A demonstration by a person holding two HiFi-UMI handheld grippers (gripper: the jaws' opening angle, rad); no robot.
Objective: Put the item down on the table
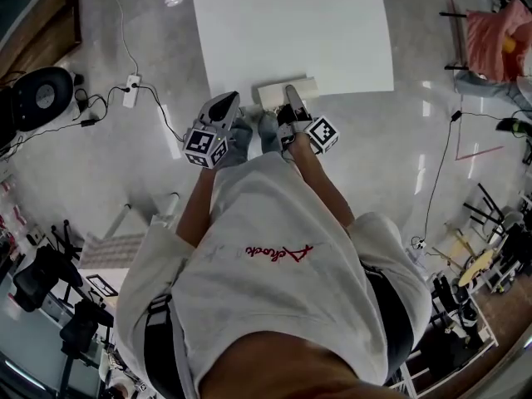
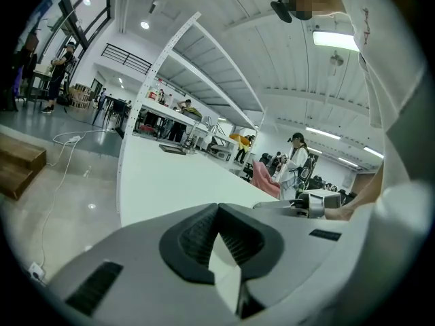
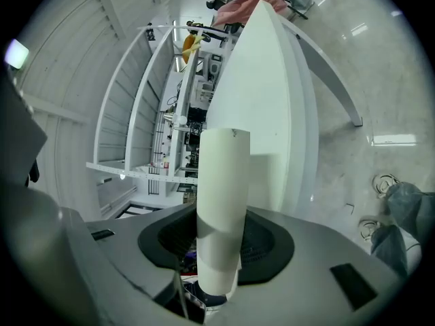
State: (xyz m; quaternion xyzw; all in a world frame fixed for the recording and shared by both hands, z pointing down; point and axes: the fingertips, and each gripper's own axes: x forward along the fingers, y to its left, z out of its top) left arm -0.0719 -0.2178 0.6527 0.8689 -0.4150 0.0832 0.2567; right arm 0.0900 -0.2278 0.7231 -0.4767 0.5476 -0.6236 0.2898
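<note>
- My right gripper (image 3: 216, 226) has its jaws pinched on the white roll (image 3: 223, 175). The dark pads press it from both sides, and most of its length sticks out beyond them.
- From the head view, the roll (image 1: 287, 92) lies crosswise right at the near edge of the white table (image 1: 291, 23), with the right gripper (image 1: 293, 100) over that edge.
- I can't tell from any view whether the roll's underside already touches the tabletop or hangs just above it.
- My left gripper (image 2: 217, 212) has its tips pressed together with nothing between them. Only the white tabletop shows through the small gap behind the tips. It sits just beside the right one at the table edge (image 1: 223, 106) and takes no part in the grip.
- I judge the carry done, since the roll is at the table and over its surface.
- What's left, as I see it, is settling the roll flat, spreading the right jaws and backing away.
- Being round, it could roll toward the edge once I let go, so I'd put it a little further in.
</note>
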